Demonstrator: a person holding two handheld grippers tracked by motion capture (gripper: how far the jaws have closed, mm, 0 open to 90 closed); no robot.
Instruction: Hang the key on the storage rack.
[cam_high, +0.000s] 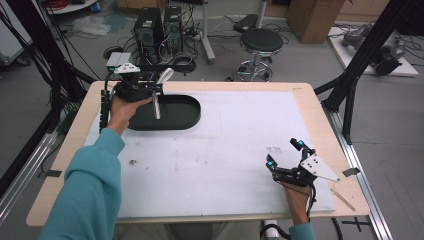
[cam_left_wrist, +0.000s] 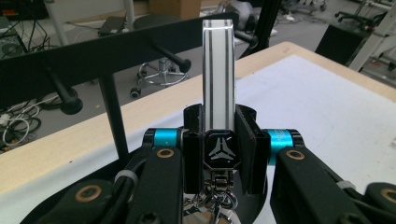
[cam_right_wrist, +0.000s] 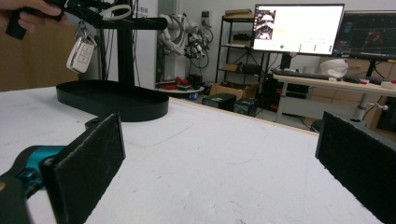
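A keychain with a white, grey-striped strap (cam_left_wrist: 218, 70) and a black emblem tag (cam_left_wrist: 222, 152) is clamped in my left gripper (cam_left_wrist: 219, 135), which is shut on it. In the high view this gripper (cam_high: 135, 86) hovers over the left end of a black key stand's oval tray (cam_high: 186, 118), with the strap's loop (cam_high: 164, 76) sticking out and a pale key fob (cam_high: 156, 106) hanging below. The stand's bar (cam_left_wrist: 116, 46) with its pegs (cam_left_wrist: 173, 59) lies just ahead of the jaws. My right gripper (cam_high: 284, 154) rests open at the table's right front, holding nothing.
A white mat (cam_high: 225, 150) covers most of the wooden table (cam_high: 305, 90). From the right gripper view, the fob (cam_right_wrist: 80, 53) dangles beside the stand's post (cam_right_wrist: 125, 56) above the tray (cam_right_wrist: 112, 100). A stool (cam_high: 260, 45) and computer towers (cam_high: 157, 30) stand beyond the far edge.
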